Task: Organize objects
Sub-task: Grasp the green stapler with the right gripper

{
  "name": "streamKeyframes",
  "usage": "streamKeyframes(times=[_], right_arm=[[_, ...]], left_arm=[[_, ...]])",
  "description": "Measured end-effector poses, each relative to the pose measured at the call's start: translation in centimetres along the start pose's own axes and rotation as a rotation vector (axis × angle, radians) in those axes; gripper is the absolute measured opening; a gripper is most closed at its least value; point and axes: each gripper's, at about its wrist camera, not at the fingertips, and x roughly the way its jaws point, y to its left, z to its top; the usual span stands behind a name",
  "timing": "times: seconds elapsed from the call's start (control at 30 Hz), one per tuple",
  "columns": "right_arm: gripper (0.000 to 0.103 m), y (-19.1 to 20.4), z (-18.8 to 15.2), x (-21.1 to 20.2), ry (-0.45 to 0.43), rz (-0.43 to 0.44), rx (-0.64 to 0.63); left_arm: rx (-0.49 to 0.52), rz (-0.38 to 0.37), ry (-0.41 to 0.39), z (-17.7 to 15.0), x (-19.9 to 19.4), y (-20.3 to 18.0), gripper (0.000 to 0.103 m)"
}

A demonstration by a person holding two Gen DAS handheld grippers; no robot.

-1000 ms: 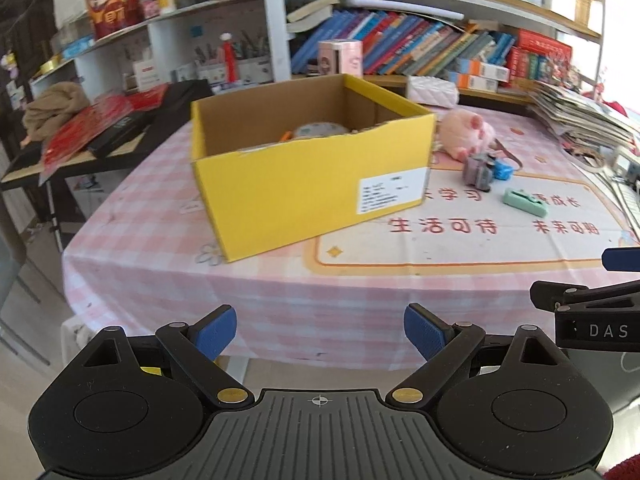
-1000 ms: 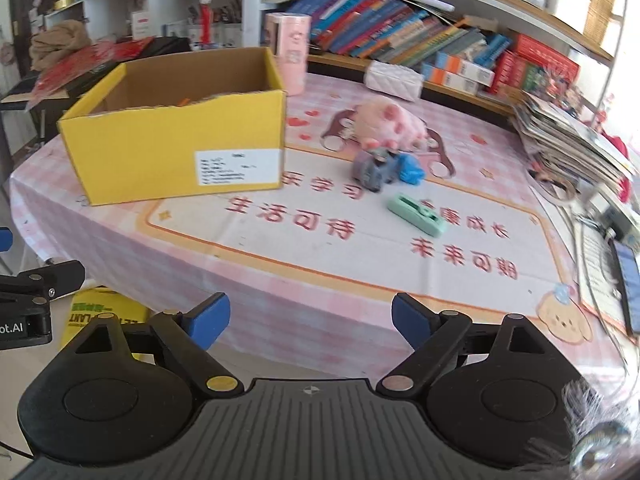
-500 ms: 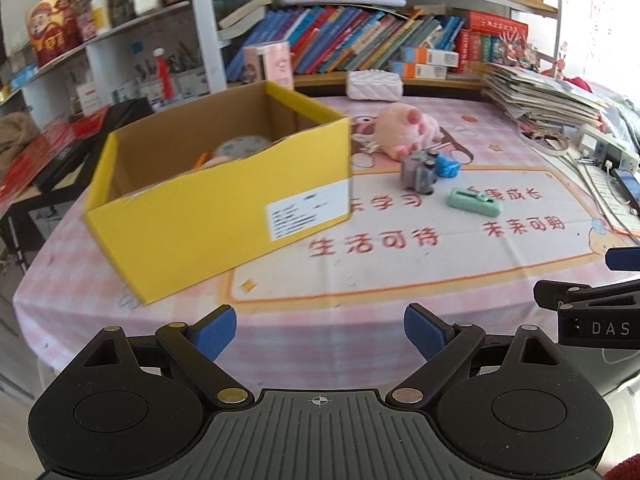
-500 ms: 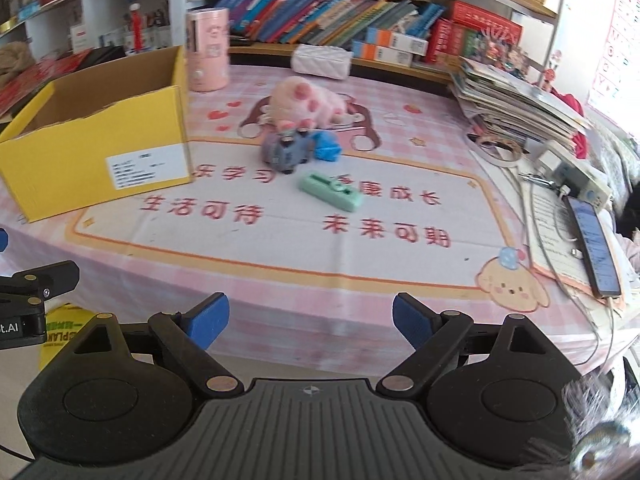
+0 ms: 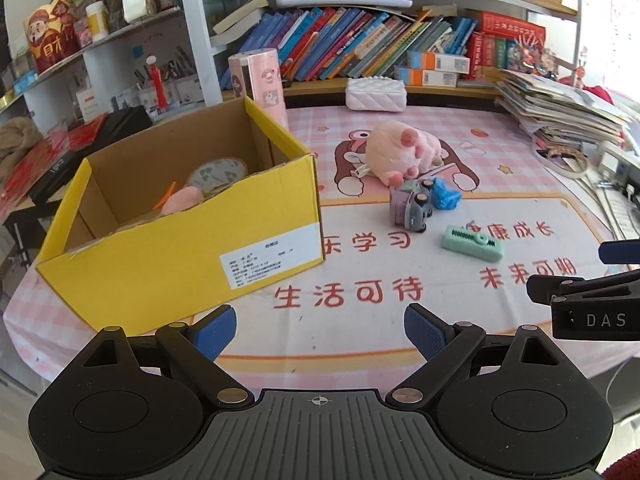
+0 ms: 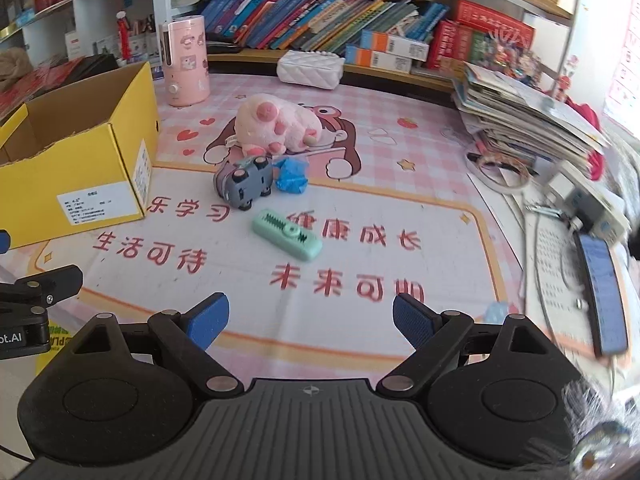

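An open yellow cardboard box (image 5: 180, 248) (image 6: 80, 168) stands on the left of the table, holding a round clock (image 5: 216, 174) and some pink and orange items. Right of it lie a pink plush pig (image 5: 400, 152) (image 6: 276, 126), a grey toy car (image 5: 412, 206) (image 6: 246, 182) on its side, a small blue toy (image 5: 444, 194) (image 6: 292, 176) and a mint green oblong toy (image 5: 472, 242) (image 6: 286, 238). My left gripper (image 5: 320, 330) is open and empty above the table's near edge. My right gripper (image 6: 310, 320) is open and empty too, short of the green toy.
A pink cylinder appliance (image 6: 186, 62) and a white quilted pouch (image 6: 310, 68) stand at the back before a shelf of books (image 5: 360, 48). A stack of magazines (image 6: 528, 120), cables and a phone (image 6: 604, 288) crowd the right edge. A pink printed cloth (image 6: 400, 208) covers the table.
Both grippers have moved to the right and closer over the table; the box has slid left in both views and the toys have come nearer. The jaws stay wide open.
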Motion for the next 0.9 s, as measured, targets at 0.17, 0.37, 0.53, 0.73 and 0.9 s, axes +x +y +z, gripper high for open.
streamKeyframes(times=[0.17, 0.37, 0.53, 0.73, 0.9], right_arm=[[0.075, -0.9, 1.5, 1.9, 0.005, 0.057, -0.047], [0.052, -1.7, 3.1, 5.5, 0.025, 0.157, -0.101], [0.046, -1.7, 4.3, 8.7, 0.045, 0.236, -0.179], [0.041, -1.0, 4.7, 11.0, 0.073, 0.274, -0.29], [0.036, -1.5, 4.9, 11.9, 0.091, 0.314, -0.301]], left_arm=[[-0.022, 0.026, 0.015, 1.0, 1.4, -1.1, 0.093], [-0.045, 0.061, 0.05, 1.6, 2.8, -2.0, 0.093], [-0.063, 0.09, 0.077, 1.9, 3.5, -2.6, 0.093], [-0.071, 0.103, 0.098, 2.1, 4.0, -3.3, 0.093], [-0.084, 0.103, 0.103, 2.4, 4.5, -3.8, 0.093]])
